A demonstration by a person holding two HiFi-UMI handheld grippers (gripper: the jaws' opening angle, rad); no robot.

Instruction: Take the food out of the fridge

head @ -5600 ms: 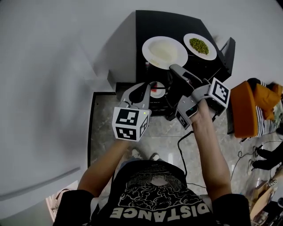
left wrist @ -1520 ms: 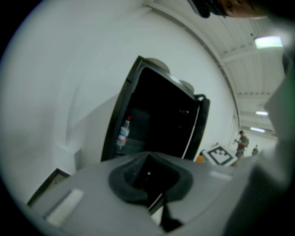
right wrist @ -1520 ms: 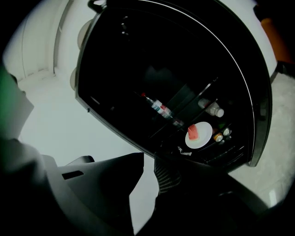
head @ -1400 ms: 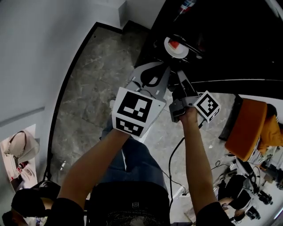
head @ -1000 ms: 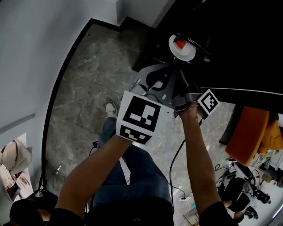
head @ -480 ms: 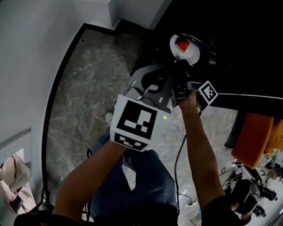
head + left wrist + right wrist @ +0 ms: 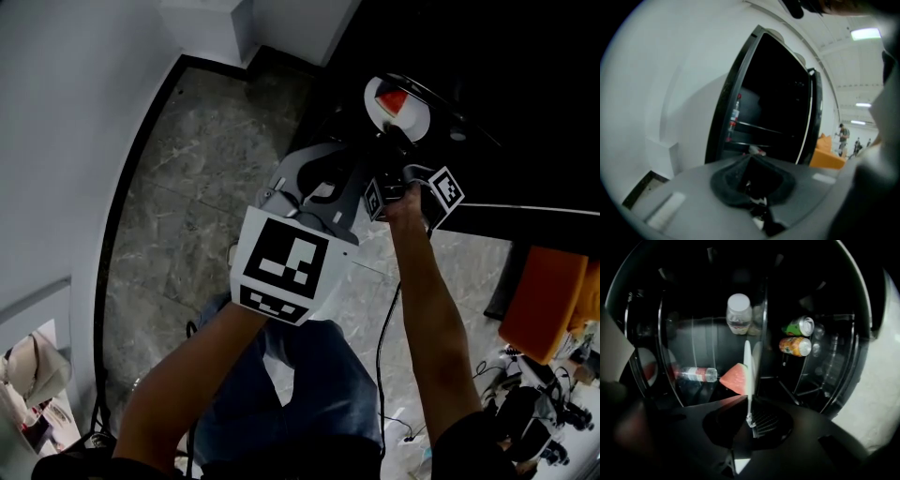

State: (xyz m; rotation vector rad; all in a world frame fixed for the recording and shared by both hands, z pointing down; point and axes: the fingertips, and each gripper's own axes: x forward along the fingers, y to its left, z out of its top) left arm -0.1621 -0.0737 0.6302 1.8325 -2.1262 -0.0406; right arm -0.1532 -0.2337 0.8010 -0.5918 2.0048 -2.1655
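A white plate (image 7: 401, 103) carrying a red watermelon slice (image 7: 393, 100) sits on a shelf inside the dark fridge (image 7: 487, 84). In the right gripper view the plate (image 7: 747, 366) appears edge-on with the slice (image 7: 735, 378) on its left. My right gripper (image 7: 389, 142) reaches into the fridge. Its jaws are closing, and the plate's near rim is pinched between them (image 7: 749, 416). My left gripper (image 7: 323, 152) hovers just left of the right one, outside the fridge, shut with nothing in it (image 7: 752, 161).
The fridge also holds an upright bottle (image 7: 738, 315), a bottle lying flat (image 7: 696, 374) and two cans (image 7: 799, 326). Its open door (image 7: 816, 117) stands at the right. An orange seat (image 7: 548, 300) sits on the grey marble floor (image 7: 197, 187) at right.
My right gripper pushed forward to the plate and its jaws came together over the rim. Both grippers dropped lower, and the left stayed beside the right.
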